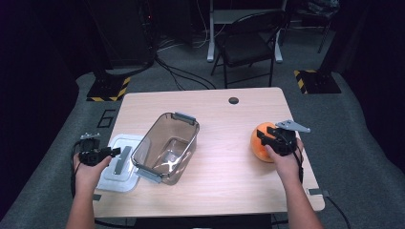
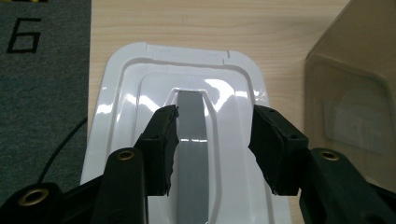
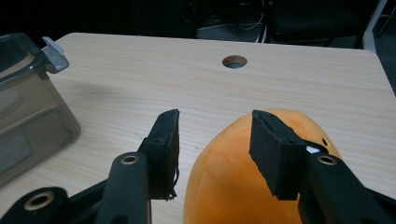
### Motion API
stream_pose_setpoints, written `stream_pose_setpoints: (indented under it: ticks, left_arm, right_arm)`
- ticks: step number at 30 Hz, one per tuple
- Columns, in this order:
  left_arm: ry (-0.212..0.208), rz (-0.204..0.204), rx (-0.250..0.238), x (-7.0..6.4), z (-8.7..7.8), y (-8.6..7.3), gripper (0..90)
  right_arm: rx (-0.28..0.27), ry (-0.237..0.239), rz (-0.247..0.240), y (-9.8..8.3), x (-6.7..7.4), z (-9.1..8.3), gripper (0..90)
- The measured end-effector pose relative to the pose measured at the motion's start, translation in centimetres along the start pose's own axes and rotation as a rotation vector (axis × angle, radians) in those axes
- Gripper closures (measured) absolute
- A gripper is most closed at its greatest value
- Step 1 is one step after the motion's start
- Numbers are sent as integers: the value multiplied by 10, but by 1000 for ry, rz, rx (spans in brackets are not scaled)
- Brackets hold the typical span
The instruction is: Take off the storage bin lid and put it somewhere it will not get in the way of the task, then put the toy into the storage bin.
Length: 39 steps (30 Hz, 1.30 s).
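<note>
The wooden surface (image 1: 224, 176) carries 3 things: 1 white lid (image 1: 120, 162) at its left edge, 1 clear smoky container (image 1: 165, 147) just right of it, and 1 orange plush ball (image 1: 260, 142) well apart at the right. The left gripper (image 1: 112, 152) hangs above the lid, held level in the left hand (image 1: 88, 167), whose forearm comes up from the bottom left. In the left gripper view its 2 jaws stand about half apart either side of the lid's grey centre strip (image 2: 191, 154), gripping nothing. The right gripper (image 1: 267, 138), in the right hand (image 1: 284, 160), reaches over the ball; in the right gripper view its 2 jaws stand half open, 1 beside the plush and 1 over it, not squeezing it.
</note>
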<state>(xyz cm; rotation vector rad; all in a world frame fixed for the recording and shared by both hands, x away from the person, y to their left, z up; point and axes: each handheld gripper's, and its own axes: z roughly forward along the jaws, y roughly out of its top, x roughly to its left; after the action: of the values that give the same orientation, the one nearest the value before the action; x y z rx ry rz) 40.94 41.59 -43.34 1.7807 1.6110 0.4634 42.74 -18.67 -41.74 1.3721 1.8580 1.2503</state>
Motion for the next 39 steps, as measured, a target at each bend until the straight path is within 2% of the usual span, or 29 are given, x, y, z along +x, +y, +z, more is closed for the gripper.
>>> stream_pose_setpoints:
  ticks: [6,16,28,35,39]
  left_arm:
    - [-15,21,-20,-8,-12,6,508]
    - [-19,12,-43,-9,-21,9,504]
    - [-22,7,-37,-6,-18,8,495]
    - [-25,2,-37,-6,-18,8,495]
    - [-26,2,-32,-6,-17,8,495]
  right_arm:
    - [17,-13,-3,2,-6,-3,519]
    - [21,-32,8,7,-20,-14,521]
    - [45,-59,-1,5,-25,-11,498]
    - [44,-61,15,4,-28,-9,482]
    - [63,-67,16,9,-34,-6,482]
